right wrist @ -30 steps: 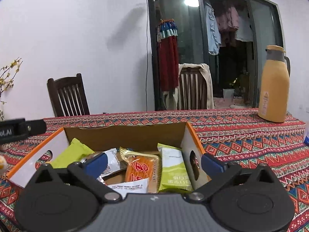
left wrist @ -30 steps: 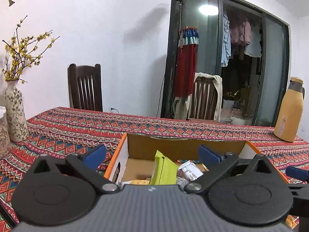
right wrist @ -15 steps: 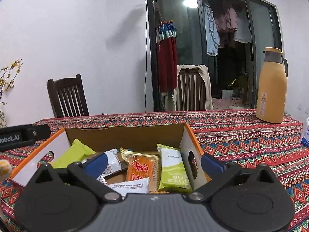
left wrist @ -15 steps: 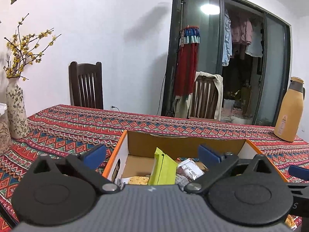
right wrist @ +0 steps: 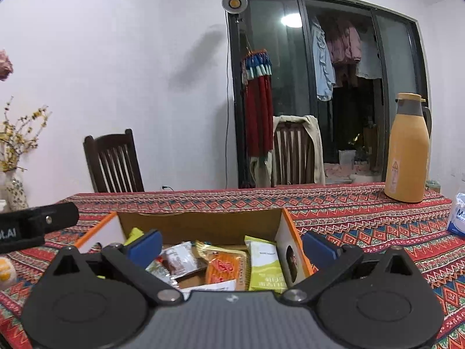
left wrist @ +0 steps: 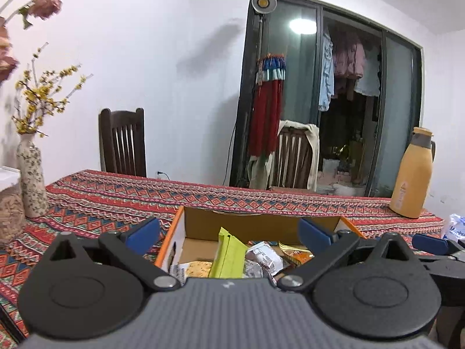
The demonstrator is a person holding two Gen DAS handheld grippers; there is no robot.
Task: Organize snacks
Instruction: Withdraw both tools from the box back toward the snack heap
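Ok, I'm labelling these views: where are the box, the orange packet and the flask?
box (right wrist: 200, 225), right wrist view, inner back wall
orange packet (right wrist: 228, 270), right wrist view, wrapper front
flask (right wrist: 407, 157), right wrist view, body

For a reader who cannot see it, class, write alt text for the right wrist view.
An open right gripper hovers empty over a cardboard box of wrapped snacks, among them an orange packet and a pale green packet. The box sits on a red patterned tablecloth, with a yellow flask far right.
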